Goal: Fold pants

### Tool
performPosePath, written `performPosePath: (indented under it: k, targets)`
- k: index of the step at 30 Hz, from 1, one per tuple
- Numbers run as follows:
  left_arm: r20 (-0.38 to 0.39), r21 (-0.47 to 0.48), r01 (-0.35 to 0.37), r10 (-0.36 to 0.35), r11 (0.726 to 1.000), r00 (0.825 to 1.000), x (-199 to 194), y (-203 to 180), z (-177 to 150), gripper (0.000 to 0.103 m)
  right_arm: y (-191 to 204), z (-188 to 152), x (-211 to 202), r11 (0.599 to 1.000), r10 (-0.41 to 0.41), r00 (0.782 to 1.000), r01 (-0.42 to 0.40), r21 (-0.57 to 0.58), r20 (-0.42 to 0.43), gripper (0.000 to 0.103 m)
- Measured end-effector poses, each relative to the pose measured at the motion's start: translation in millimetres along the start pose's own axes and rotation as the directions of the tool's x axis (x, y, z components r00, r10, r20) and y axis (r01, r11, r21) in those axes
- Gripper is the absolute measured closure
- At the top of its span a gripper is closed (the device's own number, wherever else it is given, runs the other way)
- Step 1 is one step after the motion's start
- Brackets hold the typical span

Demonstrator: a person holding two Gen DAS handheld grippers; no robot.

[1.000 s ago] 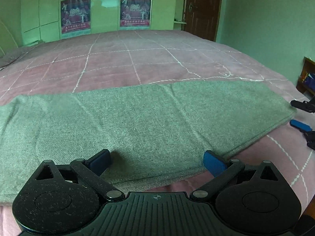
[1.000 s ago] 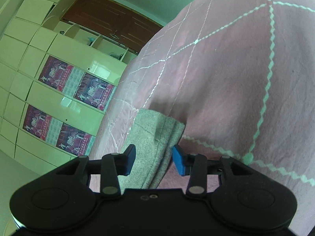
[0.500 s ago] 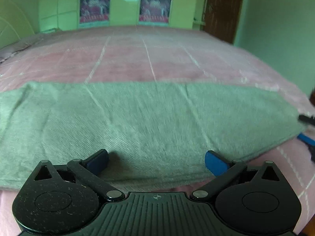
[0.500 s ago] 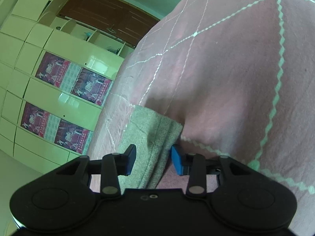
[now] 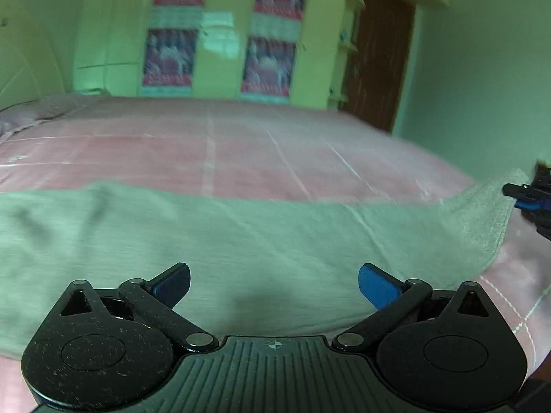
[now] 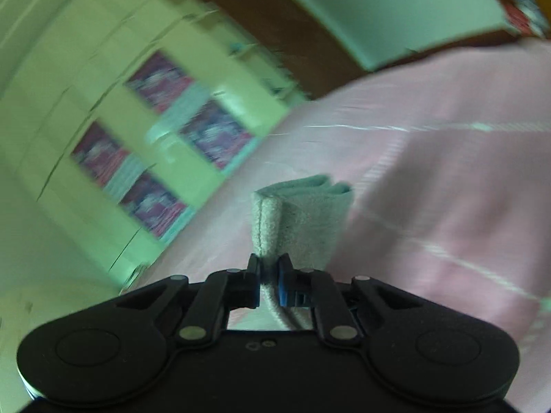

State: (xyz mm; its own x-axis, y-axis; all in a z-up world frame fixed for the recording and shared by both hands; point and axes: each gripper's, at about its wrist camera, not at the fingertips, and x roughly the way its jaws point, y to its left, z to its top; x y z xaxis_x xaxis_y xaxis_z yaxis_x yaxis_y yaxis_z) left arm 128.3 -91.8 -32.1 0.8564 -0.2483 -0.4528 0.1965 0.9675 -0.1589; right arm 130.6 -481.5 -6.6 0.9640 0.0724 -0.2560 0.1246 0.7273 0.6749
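Observation:
Grey-green pants [image 5: 241, 241] lie folded lengthwise across a pink bed. My left gripper [image 5: 273, 284] hovers over their near edge with its jaws wide apart and nothing between the pads. At the far right of the left wrist view the right gripper [image 5: 527, 199] holds the pants' end, which is raised off the bed. In the right wrist view my right gripper [image 6: 268, 280] is shut on that end of the pants [image 6: 303, 213], and the folded cloth stands up beyond the fingertips.
The pink quilted bedspread [image 5: 241, 144] stretches far beyond the pants. Green wardrobes with posters [image 5: 224, 34] and a brown door [image 5: 375, 65] line the far wall. A pillow [image 5: 41, 110] lies at the far left.
The right gripper closed on the end of the pants and lifted it, rolling as it rose. The left gripper shifted along the pants and tilted up, still wide apart.

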Motion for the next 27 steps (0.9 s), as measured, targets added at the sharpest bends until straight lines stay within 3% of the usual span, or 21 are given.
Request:
performPosePath:
  k: [2,4,8,10,12,13,14,15,16,19,22,24,26,27]
  targets:
    - [0.061,-0.030,-0.050,0.052,0.998,0.997,-37.4,59.1,-3.2,0.000,51.6,-13.0,8.2,0.992,0.059,0.997,-0.063,-0.106,-0.041,0.101]
    - [0.072,-0.050,-0.140,0.144,0.989,0.987,-66.1,113.0,-9.1,0.000,98.2,-34.6,15.9,0.975,0.119,0.989,-0.132,-0.181,-0.084,0.101]
    - [0.053,-0.157,-0.312,0.323,0.937,0.945,-111.4,198.9,-32.8,0.000,177.9,-102.0,29.9,0.911,0.188,0.960,-0.250,-0.328,-0.209,0.101]
    - [0.036,-0.225,-0.364,0.381,0.904,0.924,-125.4,228.9,-46.7,0.000,207.3,-150.7,37.6,0.867,0.207,0.927,-0.322,-0.381,-0.313,0.098]
    - [0.032,-0.280,-0.382,0.406,0.881,0.913,-133.7,247.9,-56.7,0.000,225.2,-207.4,43.8,0.791,0.197,0.883,-0.400,-0.462,-0.427,0.084]
    - [0.036,-0.307,-0.384,0.414,0.871,0.910,-134.6,257.2,-60.4,0.000,231.8,-235.8,51.4,0.761,0.138,0.823,-0.444,-0.473,-0.551,0.070]
    - [0.046,-0.320,-0.382,0.417,0.867,0.908,-132.9,262.6,-60.1,0.000,239.1,-252.8,53.1,0.742,0.076,0.783,-0.458,-0.490,-0.617,0.072]
    - [0.060,-0.323,-0.376,0.415,0.869,0.908,-133.6,264.6,-59.8,0.000,240.2,-255.8,39.3,0.718,0.084,0.822,-0.442,-0.537,-0.564,0.073]
    - [0.074,-0.317,-0.366,0.408,0.875,0.910,-132.8,268.4,-59.8,0.000,238.2,-249.7,27.0,0.720,0.121,0.847,-0.434,-0.542,-0.518,0.073]
    - [0.093,-0.294,-0.319,0.359,0.901,0.929,-128.3,263.0,-58.2,0.000,226.6,-216.3,18.4,0.779,0.137,0.858,-0.402,-0.481,-0.495,0.073]
    - [0.114,-0.253,-0.209,0.244,0.945,0.963,-117.7,238.8,-45.9,0.000,206.9,-183.1,8.0,0.824,0.113,0.914,-0.306,-0.477,-0.391,0.072]
    - [0.135,-0.166,-0.167,0.191,0.972,0.972,-105.1,208.4,-31.5,0.000,184.1,-163.4,4.8,0.868,0.074,0.949,-0.213,-0.449,-0.306,0.071]
    - [0.126,-0.096,-0.160,0.172,0.982,0.977,-84.4,176.6,-15.9,0.000,159.5,-153.8,7.3,0.901,0.023,0.957,-0.145,-0.409,-0.288,0.071]
    - [0.116,-0.078,-0.150,0.159,0.986,0.980,-71.2,159.8,-8.7,0.000,147.4,-155.8,14.3,0.910,-0.022,0.950,-0.110,-0.400,-0.311,0.071]
